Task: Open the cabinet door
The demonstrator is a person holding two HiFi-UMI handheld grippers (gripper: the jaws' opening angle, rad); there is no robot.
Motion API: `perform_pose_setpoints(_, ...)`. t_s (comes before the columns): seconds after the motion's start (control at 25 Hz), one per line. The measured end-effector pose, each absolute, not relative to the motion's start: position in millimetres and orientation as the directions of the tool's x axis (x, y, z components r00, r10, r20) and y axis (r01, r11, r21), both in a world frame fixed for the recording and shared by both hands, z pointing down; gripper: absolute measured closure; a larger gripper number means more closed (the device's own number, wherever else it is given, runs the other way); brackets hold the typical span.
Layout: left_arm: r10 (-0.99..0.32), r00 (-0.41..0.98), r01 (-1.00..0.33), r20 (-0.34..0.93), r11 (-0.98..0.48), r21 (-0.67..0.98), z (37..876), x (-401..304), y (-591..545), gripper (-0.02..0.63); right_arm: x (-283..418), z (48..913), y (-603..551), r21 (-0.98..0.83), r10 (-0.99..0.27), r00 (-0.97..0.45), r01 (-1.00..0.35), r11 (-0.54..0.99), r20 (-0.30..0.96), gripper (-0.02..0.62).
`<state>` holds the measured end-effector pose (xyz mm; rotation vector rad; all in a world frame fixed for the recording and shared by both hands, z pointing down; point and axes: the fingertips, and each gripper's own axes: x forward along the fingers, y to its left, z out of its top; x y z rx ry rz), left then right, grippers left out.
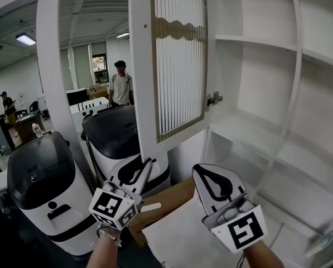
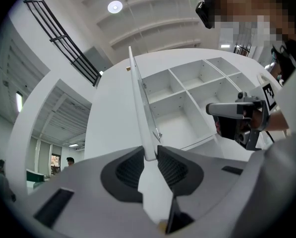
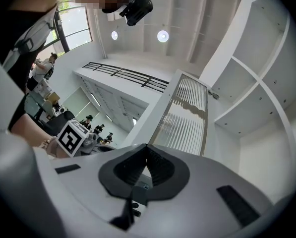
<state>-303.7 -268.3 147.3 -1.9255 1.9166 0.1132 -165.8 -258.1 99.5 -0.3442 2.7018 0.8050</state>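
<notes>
Door (image 1: 180, 60) stands wide of the cabinet (image 1: 266, 94), its lower edge pinched in the left gripper's (image 2: 150, 155) jaws for swinging; the right gripper (image 3: 147, 150) waits below, jaws closed on nothing.

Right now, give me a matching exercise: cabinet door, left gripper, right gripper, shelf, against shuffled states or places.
1. cabinet door
2. left gripper
3. right gripper
4. shelf

A. shut, nothing between the jaws
B. swung open
C. inside the cabinet, right of the door
D. clamped on the door's edge

Pairs: 1-B, 2-D, 3-A, 4-C
</notes>
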Motion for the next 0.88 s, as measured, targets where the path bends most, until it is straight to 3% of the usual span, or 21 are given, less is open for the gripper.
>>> perform_pose_setpoints(0.88, -0.935, 0.025, -0.969, -0.353, 0.064, -0.238, 150.3, -333.0, -272.9, 0.517, -202.0, 136.7, -248.2, 0.466, -0.082, -0.956, -0.211, 0.859, -0.283, 0.594)
